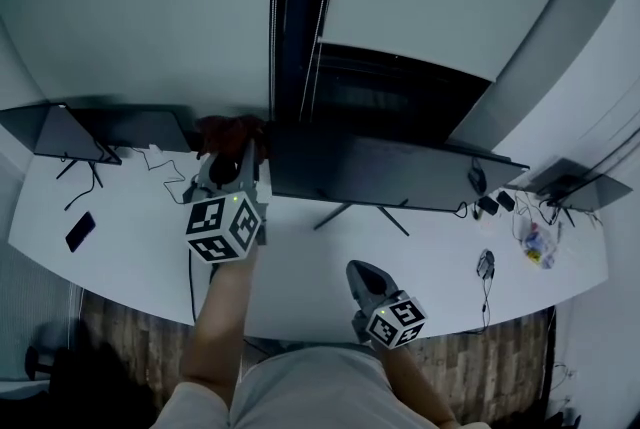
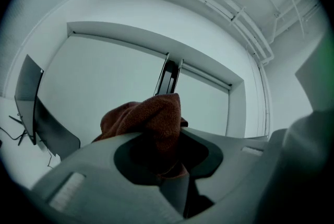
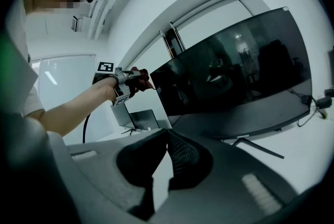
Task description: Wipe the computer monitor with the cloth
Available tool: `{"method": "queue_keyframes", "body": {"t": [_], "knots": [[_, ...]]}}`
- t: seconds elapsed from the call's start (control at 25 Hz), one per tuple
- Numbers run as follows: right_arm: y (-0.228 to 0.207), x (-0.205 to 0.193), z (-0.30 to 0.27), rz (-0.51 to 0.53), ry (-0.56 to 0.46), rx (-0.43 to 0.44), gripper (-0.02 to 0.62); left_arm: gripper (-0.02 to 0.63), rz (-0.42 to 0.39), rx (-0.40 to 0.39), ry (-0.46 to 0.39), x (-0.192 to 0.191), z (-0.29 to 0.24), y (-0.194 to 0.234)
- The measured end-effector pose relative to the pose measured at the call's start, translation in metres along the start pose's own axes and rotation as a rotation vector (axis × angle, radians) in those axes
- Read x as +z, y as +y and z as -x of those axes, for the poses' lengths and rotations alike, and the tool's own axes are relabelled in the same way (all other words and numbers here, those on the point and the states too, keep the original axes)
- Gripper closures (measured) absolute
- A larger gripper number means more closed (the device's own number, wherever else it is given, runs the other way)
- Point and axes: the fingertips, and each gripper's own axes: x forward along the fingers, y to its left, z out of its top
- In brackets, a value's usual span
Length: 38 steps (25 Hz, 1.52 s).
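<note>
Head view: the left tool [image 1: 230,162] holds a rust-red terry cloth [image 1: 232,130] at the wide black curved monitor's [image 1: 390,172] top left corner. Left gripper view: jaws clamped on the cloth. Right gripper view: right tool [image 3: 167,135] closed, empty; wiping likely just starting.

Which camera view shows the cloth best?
The left gripper view: the cloth is close up, clamped by the left gripper. The head view shows a small red patch by the monitor; the right gripper view, a distant scrap.
</note>
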Motion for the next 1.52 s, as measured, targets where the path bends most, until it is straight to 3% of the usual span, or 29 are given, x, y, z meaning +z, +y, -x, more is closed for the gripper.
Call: {"method": "queue_keyframes", "body": {"t": [0.28,0.72,1.2,1.52], "knots": [[-0.010,0.006,0.008,0.007,0.003,0.028,0.592,0.511,-0.093,-0.017,0.013,-0.023,0.027,-0.012],[-0.033,0.019,0.034,0.015,-0.008,0.057,0.592,0.511,-0.198,-0.086,0.122,-0.103,0.077,-0.060],[-0.058,0.030,0.077,0.053,-0.026,0.044,0.592,0.511,-0.224,-0.230,0.234,-0.169,0.104,-0.131],[-0.081,0.030,0.106,0.073,-0.045,0.003,0.592,0.511,-0.244,-0.307,0.270,-0.193,0.119,-0.172]]}}
